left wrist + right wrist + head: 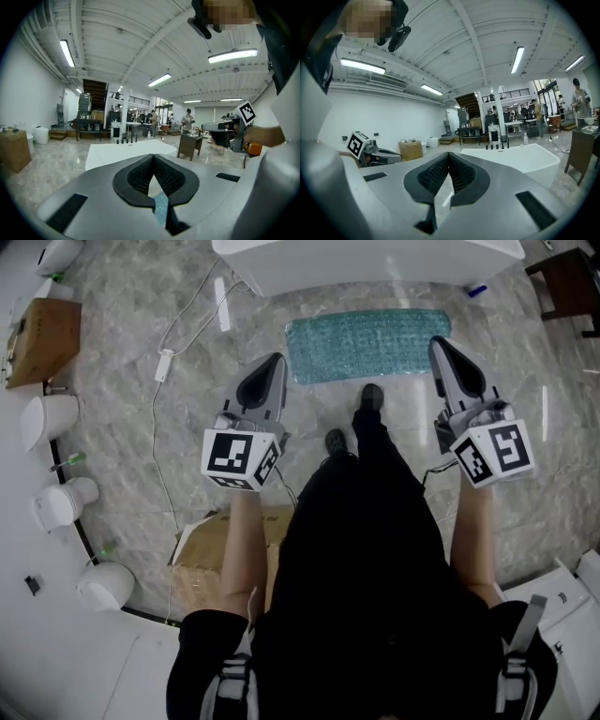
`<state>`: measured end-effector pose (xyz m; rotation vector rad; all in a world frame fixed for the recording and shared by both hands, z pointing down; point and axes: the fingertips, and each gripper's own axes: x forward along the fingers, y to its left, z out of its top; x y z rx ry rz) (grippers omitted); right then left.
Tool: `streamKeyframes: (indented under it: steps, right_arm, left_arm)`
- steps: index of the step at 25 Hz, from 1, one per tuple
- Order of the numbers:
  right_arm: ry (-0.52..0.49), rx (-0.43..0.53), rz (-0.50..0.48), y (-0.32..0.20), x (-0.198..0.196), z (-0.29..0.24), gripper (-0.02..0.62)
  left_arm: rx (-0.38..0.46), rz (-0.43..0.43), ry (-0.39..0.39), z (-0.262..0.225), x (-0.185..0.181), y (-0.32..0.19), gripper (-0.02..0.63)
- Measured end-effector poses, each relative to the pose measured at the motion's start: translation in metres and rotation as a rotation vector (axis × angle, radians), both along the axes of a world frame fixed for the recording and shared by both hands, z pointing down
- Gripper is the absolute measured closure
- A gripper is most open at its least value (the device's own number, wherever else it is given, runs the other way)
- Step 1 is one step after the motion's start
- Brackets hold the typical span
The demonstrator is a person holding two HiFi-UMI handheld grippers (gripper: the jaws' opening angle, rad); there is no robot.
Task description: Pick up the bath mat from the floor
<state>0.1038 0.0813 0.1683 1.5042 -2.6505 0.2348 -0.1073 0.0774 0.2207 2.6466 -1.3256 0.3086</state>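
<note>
Jaws of left gripper (275, 361) and right gripper (439, 342) are closed, empty, off the bath mat (367, 343).

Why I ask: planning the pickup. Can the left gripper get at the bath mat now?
Probably yes: nothing stands between the left gripper and the bath mat, though its jaws are shut.

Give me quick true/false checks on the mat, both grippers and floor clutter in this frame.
1. The bath mat lies flat on the floor in front of the white tub. True.
2. The left gripper is clamped on the mat. False: its jaws are together on nothing, and the mat is untouched.
3. The right gripper has its jaws together and is empty. True.
4. The mat is red. False: it is teal.
5. A white cable lies on the floor left of the mat. True.
</note>
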Motion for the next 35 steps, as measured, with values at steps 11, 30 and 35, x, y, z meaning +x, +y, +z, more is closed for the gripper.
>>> streamKeyframes:
  steps: [11,30,35]
  right_arm:
    - [-0.05,-0.053,-0.26,-0.093,-0.018,0.015,0.582]
    - [-0.084,-0.163,-0.407,-0.166,-0.015,0.081,0.583]
    - [-0.093,-0.16,-0.343,-0.178,-0.019,0.081,0.582]
  left_arm:
    - [-0.008,-0.173,-0.028,-0.02,0.01,-0.082,0.597]
    - [-0.113,-0.306,-0.034,0.03,0.029,-0.132,0.597]
    - [-0.116,-0.253,-0.036,0.031,0.022,-0.149,0.597]
